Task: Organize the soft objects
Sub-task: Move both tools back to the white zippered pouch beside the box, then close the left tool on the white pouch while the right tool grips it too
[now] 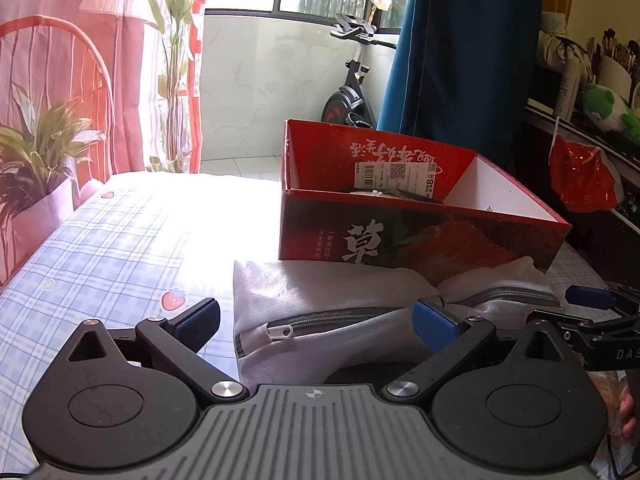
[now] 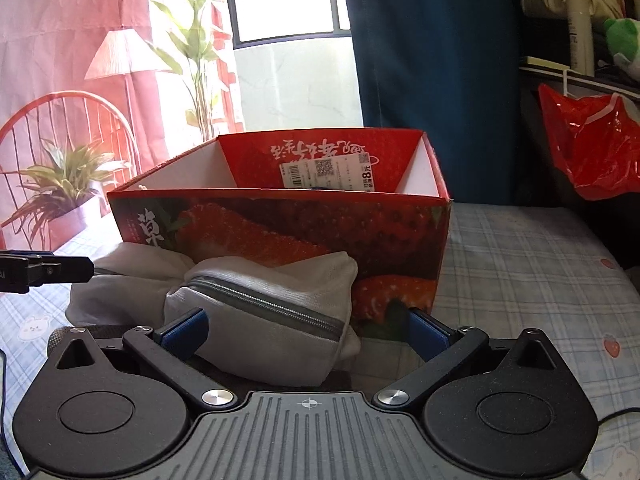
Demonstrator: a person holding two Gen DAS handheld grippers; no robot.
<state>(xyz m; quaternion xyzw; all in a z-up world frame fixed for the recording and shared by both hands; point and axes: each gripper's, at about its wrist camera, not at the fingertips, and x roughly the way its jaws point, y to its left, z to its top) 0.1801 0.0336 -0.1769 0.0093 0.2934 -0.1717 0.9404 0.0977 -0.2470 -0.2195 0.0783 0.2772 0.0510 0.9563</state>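
White mesh zippered pouch (image 1: 320, 312) lies crumpled on the checked bedsheet, grey zipper facing up, pressed against the front wall of the red strawberry-print cardboard box (image 1: 420, 240). Box is upright, open-topped, white inside, with dark items partly visible in it.

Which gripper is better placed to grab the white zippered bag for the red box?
Right, probably. The right gripper has open jaws around the white bag's bunched end, directly before the red box. The left gripper is open too, over the flatter end.
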